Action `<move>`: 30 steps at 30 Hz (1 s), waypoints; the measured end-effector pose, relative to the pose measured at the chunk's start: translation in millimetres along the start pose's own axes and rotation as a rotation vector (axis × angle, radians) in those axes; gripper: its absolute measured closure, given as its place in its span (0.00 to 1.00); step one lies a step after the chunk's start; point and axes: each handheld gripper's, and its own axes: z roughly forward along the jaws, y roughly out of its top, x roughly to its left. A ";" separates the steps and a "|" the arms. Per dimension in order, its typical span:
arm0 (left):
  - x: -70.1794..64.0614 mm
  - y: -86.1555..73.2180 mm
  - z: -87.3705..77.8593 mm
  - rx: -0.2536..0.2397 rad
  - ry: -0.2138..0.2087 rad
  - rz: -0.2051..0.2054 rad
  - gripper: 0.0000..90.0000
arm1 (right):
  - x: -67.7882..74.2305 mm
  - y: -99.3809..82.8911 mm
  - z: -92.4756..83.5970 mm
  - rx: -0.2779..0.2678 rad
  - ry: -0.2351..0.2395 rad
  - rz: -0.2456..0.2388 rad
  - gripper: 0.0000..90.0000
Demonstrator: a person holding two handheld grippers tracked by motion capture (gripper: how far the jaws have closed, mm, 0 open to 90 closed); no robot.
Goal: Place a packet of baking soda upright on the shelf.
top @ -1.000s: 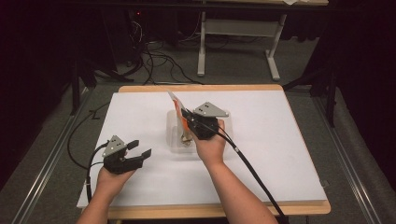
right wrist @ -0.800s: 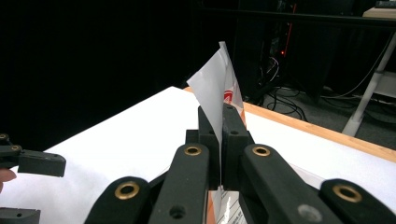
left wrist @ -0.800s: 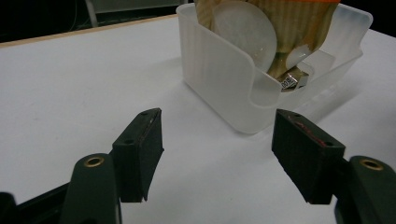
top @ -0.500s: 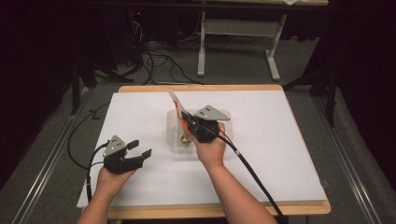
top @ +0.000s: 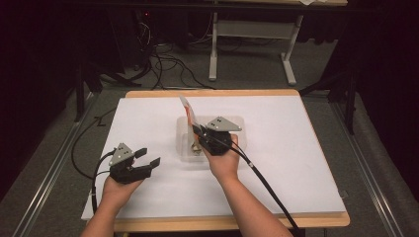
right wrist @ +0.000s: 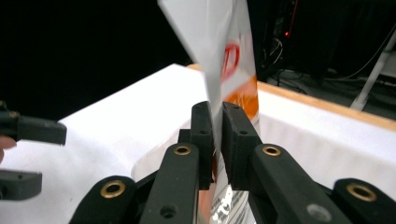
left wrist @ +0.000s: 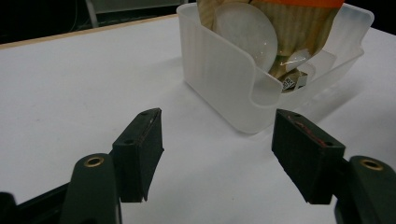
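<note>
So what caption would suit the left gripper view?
Open left tool faces a frosted plastic tub holding a light bulb.

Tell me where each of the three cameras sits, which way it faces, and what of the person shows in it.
High view: above the person's side, looking forward and down on the table; both forearms, left claw, right claw.
Left gripper view: on the left claw, open, facing the translucent bin; its own jaws.
Right gripper view: on the right claw, shut on the card package; the left claw's jaws at the left edge.
Shared: high and left gripper views both show the bin.

Bin (top: 184, 148) sits mid-table (top: 296, 148) (left gripper (top: 146, 159) beside it), bulb package (top: 190, 114) inside.
</note>
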 end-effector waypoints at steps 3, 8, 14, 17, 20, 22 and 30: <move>-0.8 0.0 0.0 0.000 0.000 0.002 0.38 | 0.7 -5.9 1.9 0.015 0.005 0.009 1.00; -1.9 0.3 0.9 0.002 -0.002 0.007 0.38 | 5.8 -12.5 3.3 0.036 0.020 -0.004 1.00; -0.3 0.3 0.8 0.002 -0.002 0.006 0.38 | 9.3 -19.9 2.4 0.031 0.023 -0.002 1.00; -0.9 0.3 1.3 0.003 -0.003 0.008 0.38 | 10.8 -24.8 1.2 0.031 0.024 -0.002 1.00; -1.2 0.5 1.9 0.006 -0.003 0.012 0.38 | 11.3 -29.8 0.3 0.032 0.030 -0.001 1.00; -1.3 0.5 2.2 0.007 -0.003 0.013 0.38 | 11.7 -31.4 0.4 0.032 0.032 -0.001 1.00; -1.3 0.3 2.5 0.011 -0.003 0.016 0.38 | 16.5 -40.9 1.0 0.039 0.036 -0.003 1.00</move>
